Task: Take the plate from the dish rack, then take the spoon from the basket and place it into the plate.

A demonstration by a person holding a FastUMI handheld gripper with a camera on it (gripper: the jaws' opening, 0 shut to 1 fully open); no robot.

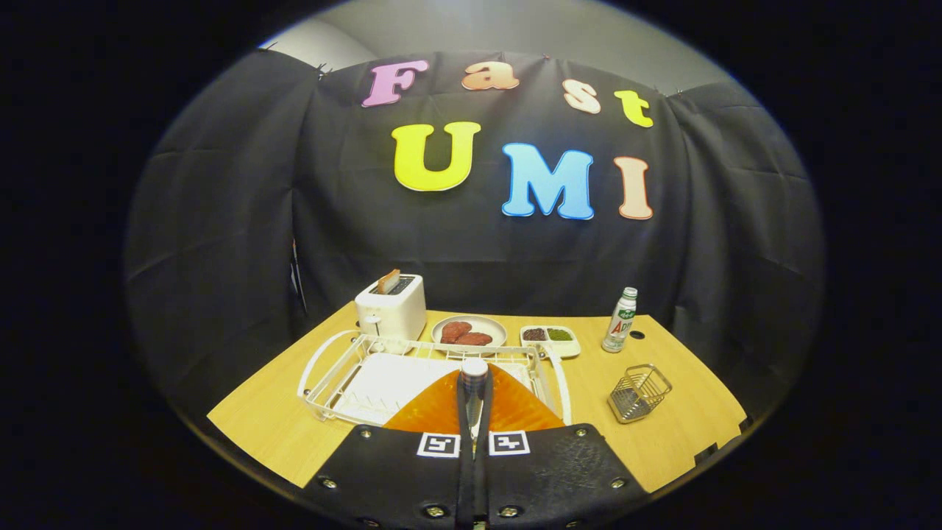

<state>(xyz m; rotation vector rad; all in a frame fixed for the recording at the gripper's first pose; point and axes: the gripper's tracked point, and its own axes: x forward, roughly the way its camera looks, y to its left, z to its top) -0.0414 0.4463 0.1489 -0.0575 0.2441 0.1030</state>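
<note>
My gripper [473, 440] is shut on a metal spoon [474, 394], which stands up between the two fingers with its rounded end pointing ahead. Directly under and just ahead of the fingers lies an orange ribbed plate [434, 412], spread out on both sides of the spoon; its near part is hidden by the gripper body. Beyond the plate stands the white wire dish rack [331, 375] with a white tray inside. To the right of the rack, the small wire basket [639, 392] sits tilted on the wooden table [684, 434], with nothing visible in it.
Behind the rack stand a white toaster [390, 308] with a slice of bread, a plate of brown patties [469, 331] and a white two-part dish [550, 338]. A bottle [620, 321] stands at the back right. Black cloth walls close the table in.
</note>
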